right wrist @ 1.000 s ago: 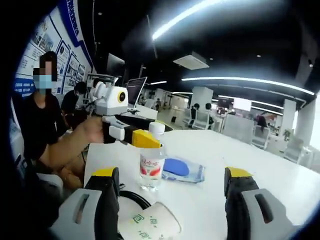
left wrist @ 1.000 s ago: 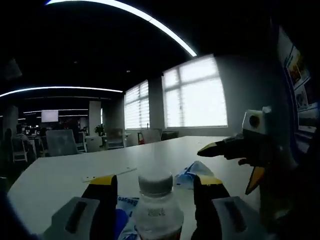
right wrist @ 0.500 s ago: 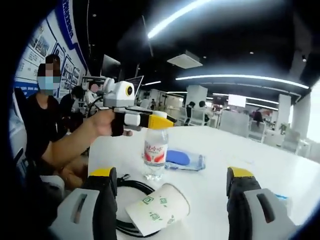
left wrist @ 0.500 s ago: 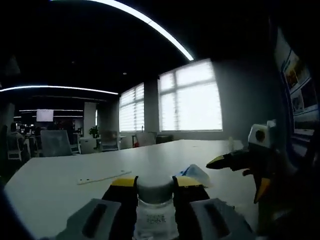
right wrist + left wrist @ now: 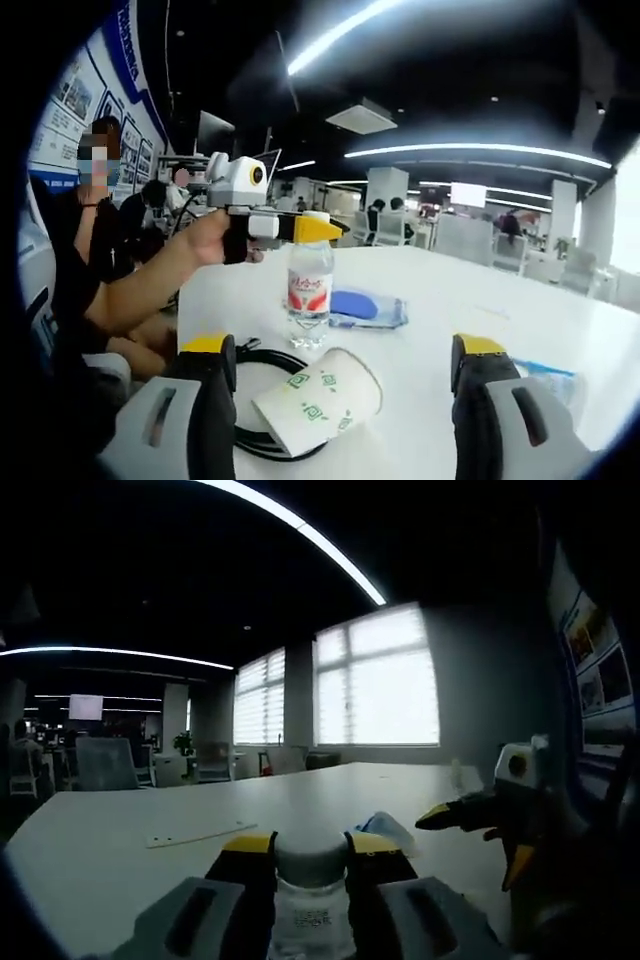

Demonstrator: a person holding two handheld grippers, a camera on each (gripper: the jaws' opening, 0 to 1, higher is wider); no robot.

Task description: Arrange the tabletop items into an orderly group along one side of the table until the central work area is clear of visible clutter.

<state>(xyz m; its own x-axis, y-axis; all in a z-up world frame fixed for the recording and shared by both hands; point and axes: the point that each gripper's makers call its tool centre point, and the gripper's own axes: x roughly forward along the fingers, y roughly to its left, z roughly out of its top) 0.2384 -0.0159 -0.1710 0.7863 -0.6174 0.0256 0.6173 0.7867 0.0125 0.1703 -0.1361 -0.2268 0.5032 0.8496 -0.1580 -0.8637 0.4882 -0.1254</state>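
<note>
In the left gripper view, the left tongs [image 5: 310,852] are pressed on the neck of a water bottle [image 5: 311,905], just under its white cap, at the bottom centre of the frame. In the right gripper view the same bottle [image 5: 309,300] stands upright in the middle left, and its base seems to be on the white counter [image 5: 440,300], though I cannot tell if it is a little lifted. The right tongs [image 5: 340,400] are spread wide at the bottom of that frame and hold nothing.

The bottle looks like clear thin plastic and partly filled, so I judge it rather light but top-heavy when it is held by the neck; the wall is smooth and may give under pressure. The neck under the cap is stiff, so it is a good place to hold.

A paper cup [image 5: 320,402] lies on its side between the right tongs, and it rests on a loop of black cable [image 5: 262,362]. The cup is very light and soft, it can roll or be crushed; taking it by the rim seems safest. Behind the bottle lies a flat blue packet [image 5: 366,308], and another clear packet [image 5: 548,378] is at the right. The cable and the cup stand close to the bottle and could be caught when it is moved.
</note>
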